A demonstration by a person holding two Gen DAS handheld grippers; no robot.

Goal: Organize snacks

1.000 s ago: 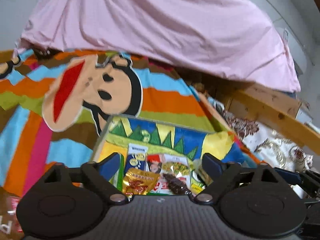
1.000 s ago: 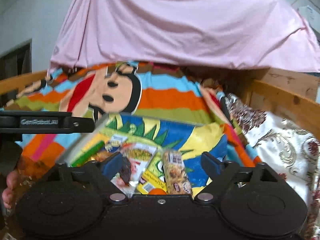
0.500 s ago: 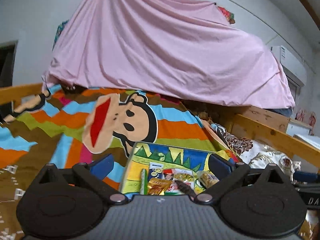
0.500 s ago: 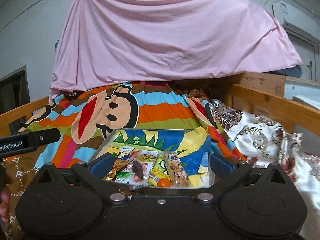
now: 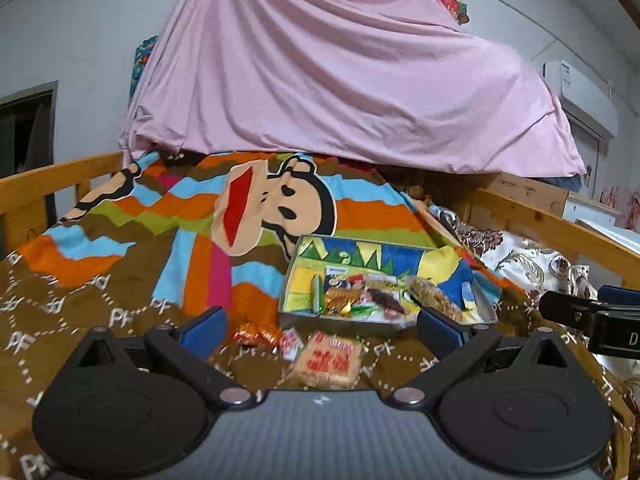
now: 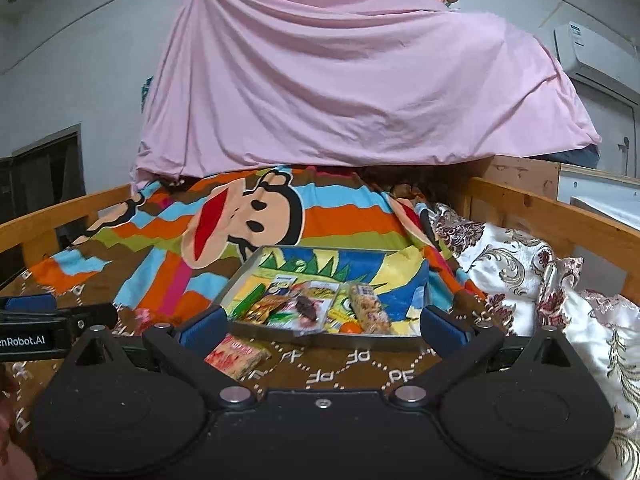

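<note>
**Loose packets left on the blanket, both grippers wide and empty**

The tray (image 5: 486,308) sits on the striped blanket (image 5: 120,280), already holding several snack packets laid side by side, among them a long granola-style bar (image 6: 368,308) at its right. In front of the tray's near rim, 3 packets lie loose on the brown part of the blanket: a flat cracker pack (image 5: 328,364) with red print, a small white-and-red packet (image 5: 291,342) just beside it, and an orange foil candy (image 5: 256,334) to the left.

These look light, thin and crinkly. The cracker pack is probably stiff but brittle inside, so a gentle pinch across its short sides seems safest; the foil candy is likely slippery and best taken at its middle. The soft bedding beneath will give under pressure.

The left gripper (image 5: 320,328) stands spread fully apart, nothing between its blue pads (image 5: 202,330), hovering short of the loose packets. The right gripper (image 6: 322,326) is likewise spread wide and empty, facing the tray, its jaws having just finished opening.
</note>
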